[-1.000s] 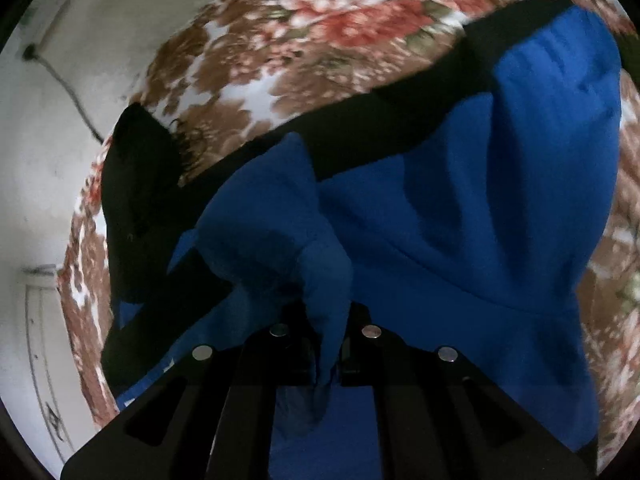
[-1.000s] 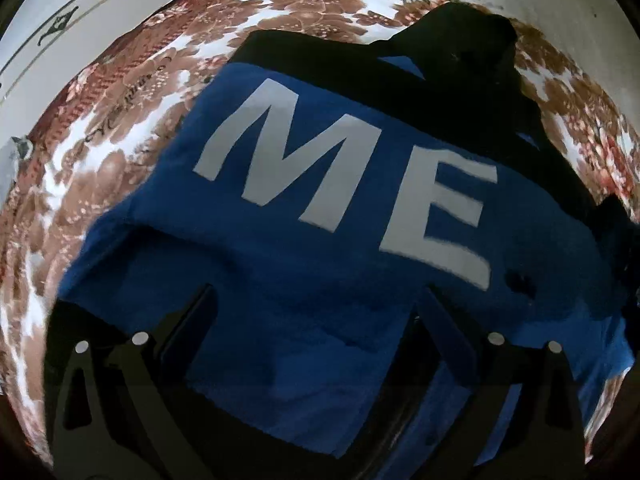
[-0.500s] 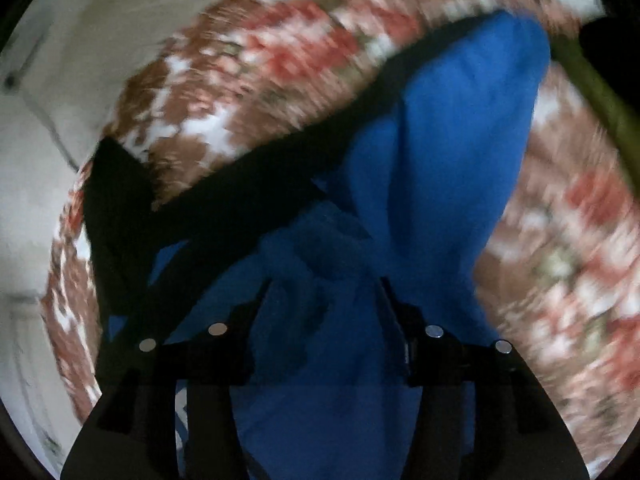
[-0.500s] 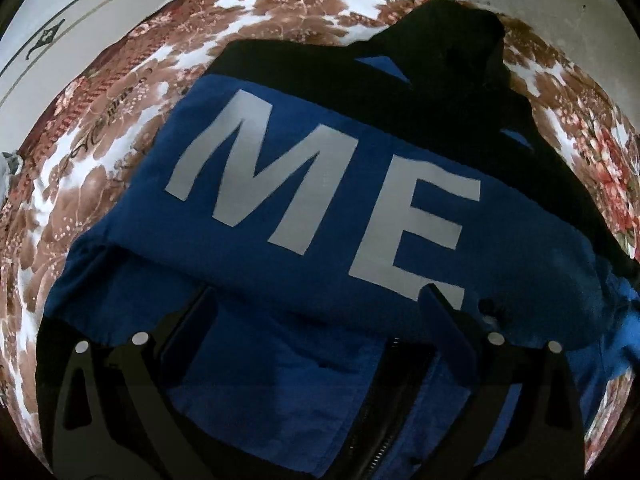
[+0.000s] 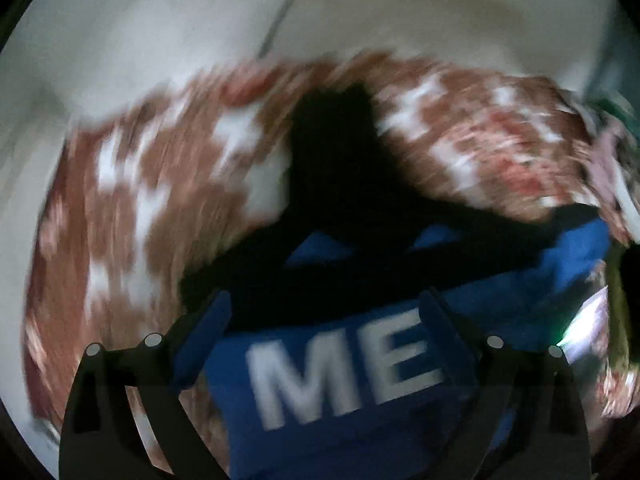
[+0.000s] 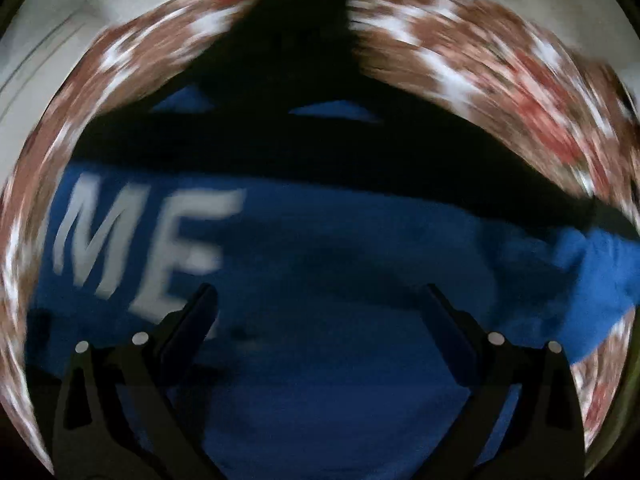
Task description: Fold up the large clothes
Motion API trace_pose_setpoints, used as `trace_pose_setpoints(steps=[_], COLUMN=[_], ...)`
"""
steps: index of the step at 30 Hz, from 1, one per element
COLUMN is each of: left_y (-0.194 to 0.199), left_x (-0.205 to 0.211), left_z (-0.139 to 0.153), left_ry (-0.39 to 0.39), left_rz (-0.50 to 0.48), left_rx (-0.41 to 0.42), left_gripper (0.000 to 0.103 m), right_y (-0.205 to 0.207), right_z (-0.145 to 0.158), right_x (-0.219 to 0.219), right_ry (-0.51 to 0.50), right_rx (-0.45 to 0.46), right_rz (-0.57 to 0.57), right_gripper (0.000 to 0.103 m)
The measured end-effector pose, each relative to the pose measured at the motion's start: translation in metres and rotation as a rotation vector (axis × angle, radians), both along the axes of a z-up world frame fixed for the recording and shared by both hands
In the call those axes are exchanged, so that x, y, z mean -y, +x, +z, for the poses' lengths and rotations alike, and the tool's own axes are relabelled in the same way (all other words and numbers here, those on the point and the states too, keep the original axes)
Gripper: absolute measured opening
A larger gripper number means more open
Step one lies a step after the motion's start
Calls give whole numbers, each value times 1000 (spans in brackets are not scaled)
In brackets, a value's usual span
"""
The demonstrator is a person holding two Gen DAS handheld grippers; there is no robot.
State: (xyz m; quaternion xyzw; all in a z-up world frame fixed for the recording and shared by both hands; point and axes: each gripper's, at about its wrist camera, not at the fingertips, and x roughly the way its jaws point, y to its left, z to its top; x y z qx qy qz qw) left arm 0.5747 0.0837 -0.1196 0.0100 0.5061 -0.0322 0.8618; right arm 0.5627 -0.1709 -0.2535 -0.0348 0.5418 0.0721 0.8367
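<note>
Across the brown, red and white floral bedspread (image 5: 132,208) a large blue hooded sweatshirt with black shoulders and hood (image 6: 340,240) is seen spread flat, its black hood (image 5: 332,140) laid toward the far edge, near the pale wall (image 5: 160,32). Large white block letters "ME" (image 5: 340,372) are printed on the blue cloth below the black band. Both views are smeared by motion blur (fine detail of the pattern cannot be made out).

From the left wrist view, the left gripper (image 5: 326,312) is shown with its jaws spread wide and nothing held between them; the white letters are framed in the gap, with the blue-padded fingers (image 5: 204,340) set to either side above the cloth. Whether the cloth is touched cannot be told. A blue sleeve (image 5: 576,252) is seen stretched out to the right, beside a dark shape at the frame edge.

From the right wrist view, the right gripper (image 6: 320,300) is likewise shown parted and empty, held over plain blue fabric. The letters (image 6: 144,240) are placed to its left, and a blue sleeve (image 6: 592,280) is extended to the right over the bedspread (image 6: 500,52).
</note>
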Motion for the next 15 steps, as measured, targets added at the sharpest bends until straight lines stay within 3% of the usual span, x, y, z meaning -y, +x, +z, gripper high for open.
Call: trace_pose_setpoints(steps=[2,6,15], left_y=[-1,-4,-3], left_x=[-19,-17,-6], left_z=[-48,-95,-147], left_ry=[31,60,123], left_rz=[20,8,0], left_rx=[-67,-97,-148], left_gripper=[91,91,91], right_y=[9,21,27], right_z=[0,-8,-27], right_x=[19,47,72], right_ry=[-29,-54,-97], right_rx=[9,0,9], right_rz=[-36,-83,-81], right_gripper=[98,98,98])
